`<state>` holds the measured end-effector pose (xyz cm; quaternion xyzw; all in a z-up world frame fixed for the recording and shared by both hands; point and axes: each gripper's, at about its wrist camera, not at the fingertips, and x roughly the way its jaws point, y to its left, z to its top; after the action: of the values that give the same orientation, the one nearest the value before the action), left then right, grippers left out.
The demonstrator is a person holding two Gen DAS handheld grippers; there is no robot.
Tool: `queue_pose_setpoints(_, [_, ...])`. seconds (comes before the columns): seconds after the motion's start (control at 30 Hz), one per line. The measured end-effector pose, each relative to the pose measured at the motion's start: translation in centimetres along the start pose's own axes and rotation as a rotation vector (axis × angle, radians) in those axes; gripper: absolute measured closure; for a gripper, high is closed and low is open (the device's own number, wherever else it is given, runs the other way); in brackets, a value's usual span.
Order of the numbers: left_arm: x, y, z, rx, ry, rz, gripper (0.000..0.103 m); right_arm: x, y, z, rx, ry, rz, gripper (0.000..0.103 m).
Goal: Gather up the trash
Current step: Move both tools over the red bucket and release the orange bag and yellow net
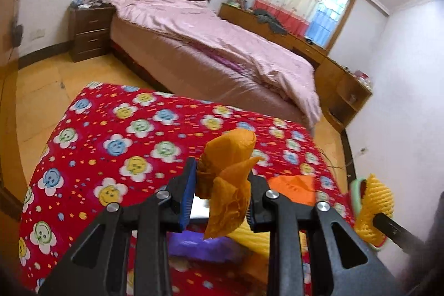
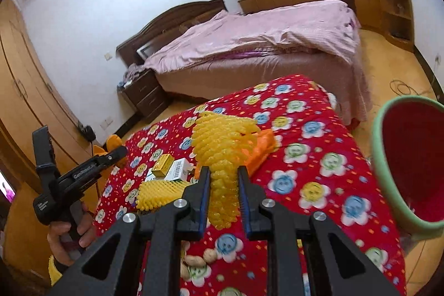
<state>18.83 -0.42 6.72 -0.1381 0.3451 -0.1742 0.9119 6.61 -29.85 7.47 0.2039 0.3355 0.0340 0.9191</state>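
Observation:
In the left wrist view, my left gripper is shut on a crumpled orange wrapper, held above the table's red flower-print cloth. My right gripper is shut on a yellow foam fruit net, whose upper part sticks out past the pads. A red bin with a green rim stands just right of the right gripper. The right wrist view also shows the left gripper at the table's left edge, held by a hand.
On the cloth lie a second yellow foam net, a small yellow box, a white barcode box, an orange bag, peanuts and something purple. Beyond the table stands a bed with a pink cover.

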Motion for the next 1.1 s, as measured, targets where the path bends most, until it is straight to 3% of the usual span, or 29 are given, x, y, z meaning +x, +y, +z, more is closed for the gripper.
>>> queue_pose_setpoints(0.57, [-3.0,-14.6,-3.7,0.135,0.081,-0.197,0.073,-10.1,-7.2,-2.1,0.084,-0.132,-0.059,0.082])
queue_pose_setpoints(1.1, [3.7,-28.2,-8.8,0.328,0.242,-0.284,0.073,-13.2,-17.5,-2.9,0.230,-0.187,-0.162,0.081])
